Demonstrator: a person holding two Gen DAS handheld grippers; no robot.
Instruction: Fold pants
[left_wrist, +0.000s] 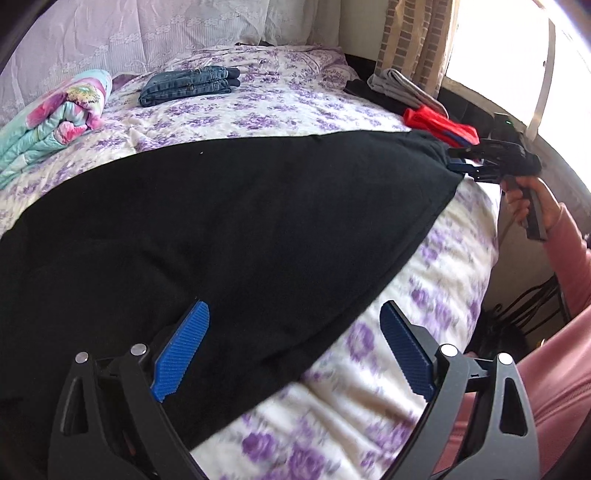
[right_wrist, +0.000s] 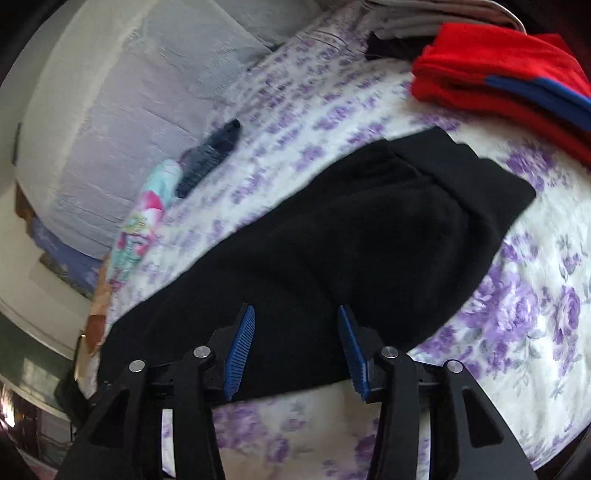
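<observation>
Purple-flowered bedspread (left_wrist: 369, 398) underneath, and over it the left gripper (left_wrist: 293, 345) hangs with jaws spread wide, nothing pinched, the near edge of the black pants (left_wrist: 229, 221) running between its blue pads. The right gripper (right_wrist: 295, 345) sits part open above the pants' hem, pads clear of the cloth. From the left camera its tips sit at the pants' far corner, the person's hand (left_wrist: 524, 201) wrapped round the handle, pink sleeve (left_wrist: 569, 258) trailing back. Red garment (right_wrist: 498, 77) just beyond; folded jeans (left_wrist: 190, 85) well apart.
</observation>
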